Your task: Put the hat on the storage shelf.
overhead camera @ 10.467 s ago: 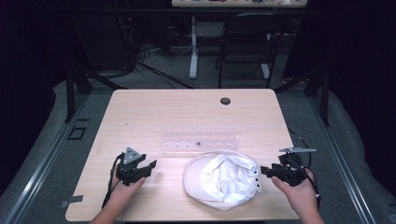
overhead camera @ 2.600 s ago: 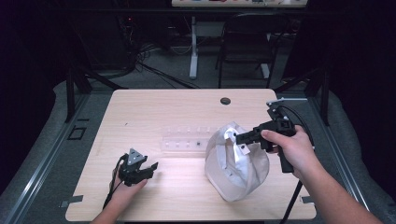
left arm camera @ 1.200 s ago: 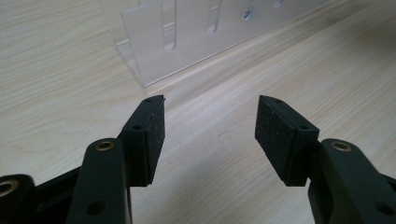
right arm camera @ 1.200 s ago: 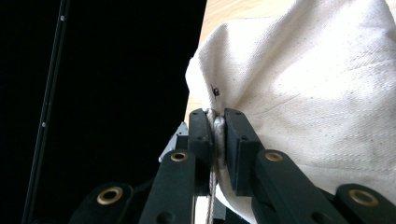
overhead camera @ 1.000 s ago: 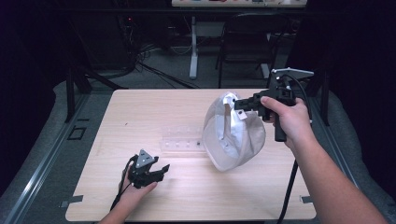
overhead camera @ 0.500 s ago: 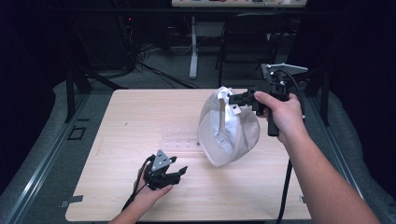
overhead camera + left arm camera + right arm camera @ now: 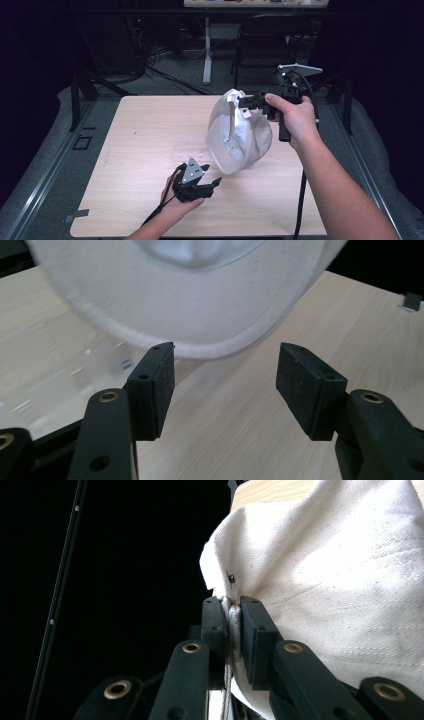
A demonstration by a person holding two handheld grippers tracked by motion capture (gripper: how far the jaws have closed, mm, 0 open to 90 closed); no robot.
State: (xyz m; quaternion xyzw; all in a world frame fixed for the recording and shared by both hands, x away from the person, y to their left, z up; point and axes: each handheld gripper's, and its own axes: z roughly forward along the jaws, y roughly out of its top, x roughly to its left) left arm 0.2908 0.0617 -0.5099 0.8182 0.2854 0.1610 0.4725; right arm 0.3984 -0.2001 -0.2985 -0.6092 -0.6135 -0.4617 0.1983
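- High view: the cap (image 7: 239, 134) hangs in mid-air right of the frame's centre, over the desk (image 7: 140, 130), brim pointing down toward the lower middle.
- The right gripper (image 7: 246, 102) sits in the upper right of the frame, held in the person's hand, and grips the cap at its top edge — the white cloth droops below it.
- The left gripper (image 7: 216, 182) is low in the frame, just left of centre, above the near part of the desk; its tips point toward the brim, close to it but apart from it.
- A clear tray (image 7: 190, 148) lies flat on the desk just left of the cap, hard to make out.
- Left gripper view: the fingers (image 7: 156, 385) stand spread, having just opened a little wider, with nothing between them; the brim (image 7: 200, 315) fills the upper part of the frame just beyond the pads, blurred.
- Right gripper view: the fingers (image 7: 216, 630) are pressed together on a fold of the cap's cloth — the seam runs straight down between the pads, and the rest of the cap bulges to the right of the frame.
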